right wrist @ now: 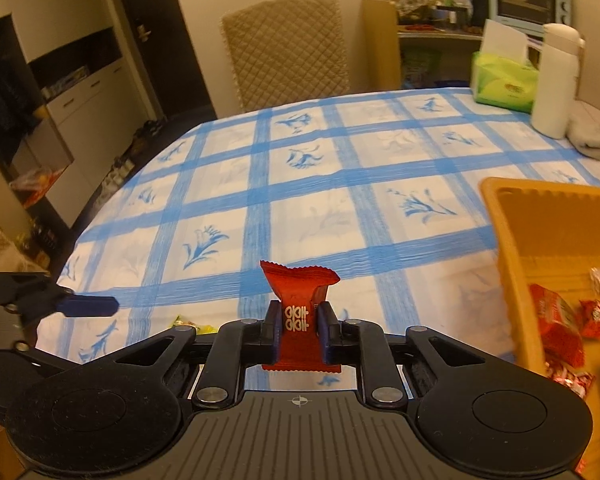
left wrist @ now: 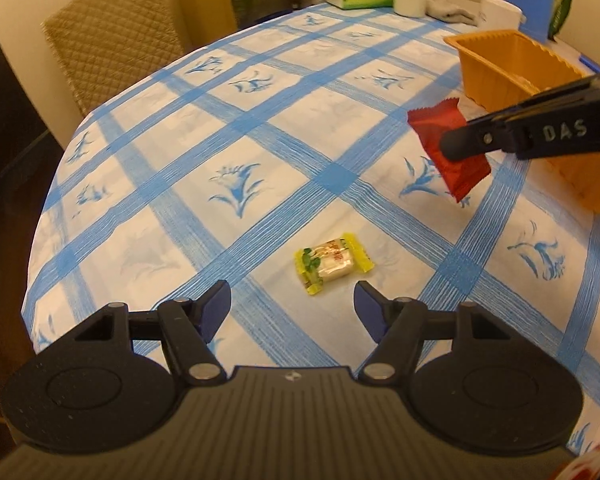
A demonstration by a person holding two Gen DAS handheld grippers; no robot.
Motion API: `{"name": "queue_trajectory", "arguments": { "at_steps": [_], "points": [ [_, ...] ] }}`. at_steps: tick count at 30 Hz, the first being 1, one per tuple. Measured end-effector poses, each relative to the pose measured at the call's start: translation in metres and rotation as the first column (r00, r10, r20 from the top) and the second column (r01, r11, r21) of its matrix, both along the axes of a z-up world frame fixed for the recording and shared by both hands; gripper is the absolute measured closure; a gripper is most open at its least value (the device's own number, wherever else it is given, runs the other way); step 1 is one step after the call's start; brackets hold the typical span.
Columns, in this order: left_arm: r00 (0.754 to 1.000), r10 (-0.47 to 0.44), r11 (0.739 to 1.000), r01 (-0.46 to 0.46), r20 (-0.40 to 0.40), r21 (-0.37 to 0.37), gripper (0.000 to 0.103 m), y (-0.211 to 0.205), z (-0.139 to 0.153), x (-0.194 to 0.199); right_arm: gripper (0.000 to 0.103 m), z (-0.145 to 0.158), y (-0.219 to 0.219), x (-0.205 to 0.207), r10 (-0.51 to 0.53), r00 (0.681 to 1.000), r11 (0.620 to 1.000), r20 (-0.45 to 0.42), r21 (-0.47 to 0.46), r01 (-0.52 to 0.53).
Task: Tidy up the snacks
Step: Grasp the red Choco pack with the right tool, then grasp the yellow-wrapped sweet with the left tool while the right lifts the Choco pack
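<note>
Bin (right wrist: 496,216) is holding several snacks; right gripper (right wrist: 299,330) is pinching red pack (right wrist: 296,296); left gripper (left wrist: 292,306) is gaping empty over yellow candy (left wrist: 332,262) on worktop (left wrist: 260,152).

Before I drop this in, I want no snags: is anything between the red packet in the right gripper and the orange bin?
Nothing visible. The right gripper is shut on the red packet, lifted off the tablecloth. The orange bin sits just to its right, its near rim unobstructed and snacks already inside.

A woven cloth tablecloth (left wrist: 260,128) with blue bands covers the table. At upper left, a chair (left wrist: 112,40) wears quilted beige fabric. The orange bin (left wrist: 512,68) looks like ribbed plastic; the red wrapper (right wrist: 300,312) is crinkled, faintly glossy foil.
</note>
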State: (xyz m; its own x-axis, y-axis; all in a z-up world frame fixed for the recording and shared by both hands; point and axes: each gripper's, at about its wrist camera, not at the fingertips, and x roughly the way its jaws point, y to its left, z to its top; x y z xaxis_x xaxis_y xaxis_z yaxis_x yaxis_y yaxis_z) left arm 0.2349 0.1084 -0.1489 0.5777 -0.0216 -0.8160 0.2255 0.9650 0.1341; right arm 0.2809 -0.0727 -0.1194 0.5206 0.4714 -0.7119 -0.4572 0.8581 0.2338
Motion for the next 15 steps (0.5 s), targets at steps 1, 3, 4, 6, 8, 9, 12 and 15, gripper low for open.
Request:
{"name": "queue_trajectory", "arguments": {
  "at_steps": [1,3,4,6,8,9,12,15],
  "points": [
    [1.000,-0.009,1.000,0.009,-0.001,0.005,0.037,-0.001,-0.002,0.002,0.084,0.001,-0.003,-0.001,-0.009,1.000,1.000,-0.001,0.002,0.009],
    [1.000,-0.021,1.000,0.021,-0.004,0.011,0.038,-0.004,-0.005,0.007,0.084,0.001,-0.008,-0.002,-0.025,1.000,1.000,-0.004,0.004,0.025],
    [1.000,-0.025,1.000,0.025,-0.006,0.013,0.039,-0.005,-0.006,0.009,0.084,0.001,-0.011,-0.003,-0.033,0.999,0.999,-0.005,0.004,0.033],
    [1.000,-0.031,0.999,0.031,-0.006,0.018,0.041,-0.006,-0.008,0.013,0.084,0.001,-0.017,-0.004,-0.047,0.999,0.999,-0.008,0.007,0.047],
    [0.999,-0.032,0.999,0.032,-0.004,0.019,0.041,-0.007,-0.009,0.017,0.084,0.002,-0.022,-0.005,-0.060,0.998,0.998,-0.009,0.008,0.060],
    [0.999,-0.033,0.999,0.033,-0.002,0.017,0.041,-0.007,-0.009,0.019,0.084,0.002,-0.024,-0.005,-0.065,0.998,0.998,-0.011,0.010,0.065],
    [1.000,-0.030,0.999,0.030,-0.001,0.014,0.042,-0.009,-0.009,0.025,0.084,0.002,-0.028,-0.005,-0.078,0.997,0.997,-0.013,0.012,0.078],
    [1.000,-0.025,1.000,0.025,-0.004,0.001,0.047,-0.009,-0.009,0.031,0.084,0.003,-0.030,-0.005,-0.088,0.996,0.996,-0.014,0.016,0.088]
  ]
}}
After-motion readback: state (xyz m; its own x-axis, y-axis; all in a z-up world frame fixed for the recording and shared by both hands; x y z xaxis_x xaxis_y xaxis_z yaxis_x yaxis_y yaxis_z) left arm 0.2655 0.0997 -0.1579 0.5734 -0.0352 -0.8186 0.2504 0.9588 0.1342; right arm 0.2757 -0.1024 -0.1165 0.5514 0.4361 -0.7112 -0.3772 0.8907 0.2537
